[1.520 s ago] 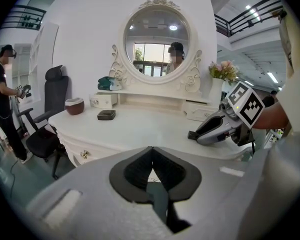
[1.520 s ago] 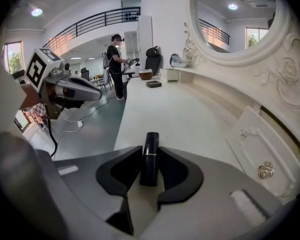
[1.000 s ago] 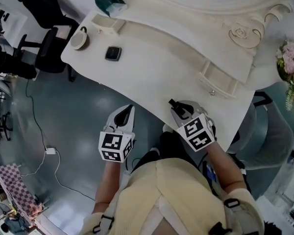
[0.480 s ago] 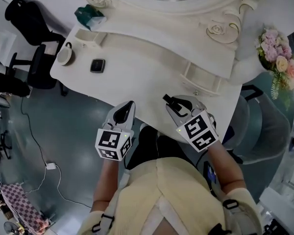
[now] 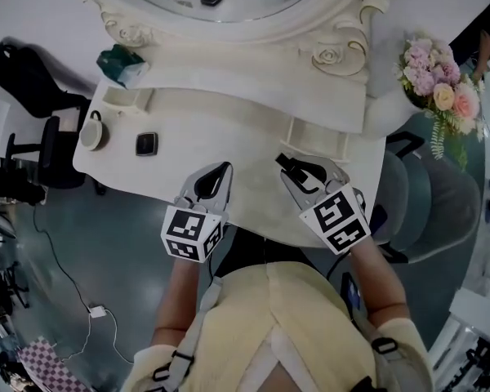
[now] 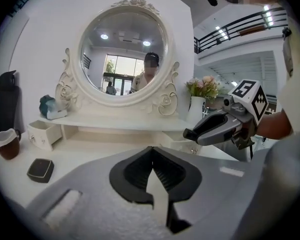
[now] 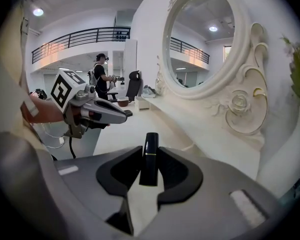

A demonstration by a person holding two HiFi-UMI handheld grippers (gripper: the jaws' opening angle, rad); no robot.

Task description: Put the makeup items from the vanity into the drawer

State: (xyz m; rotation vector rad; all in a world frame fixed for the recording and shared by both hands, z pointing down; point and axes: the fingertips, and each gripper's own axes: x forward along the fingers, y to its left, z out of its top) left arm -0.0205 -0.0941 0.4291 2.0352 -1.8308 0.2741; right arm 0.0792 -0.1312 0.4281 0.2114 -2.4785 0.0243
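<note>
The right gripper (image 5: 291, 170) has its fingers clenched on an upright black lipstick tube (image 7: 149, 159), over the near edge of the white vanity bench (image 5: 229, 125). Beside it, the left gripper (image 5: 216, 176) hovers, fingers pressed together on nothing. A black compact (image 5: 146, 144) lies near a cup (image 5: 92, 131).

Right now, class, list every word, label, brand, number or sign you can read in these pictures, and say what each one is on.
No readable words or numbers anywhere.
Cubes on the left gripper and right gripper: black-and-white square patterns, no letters.
Black compact, teal item, black tube: any print is too small to read.
</note>
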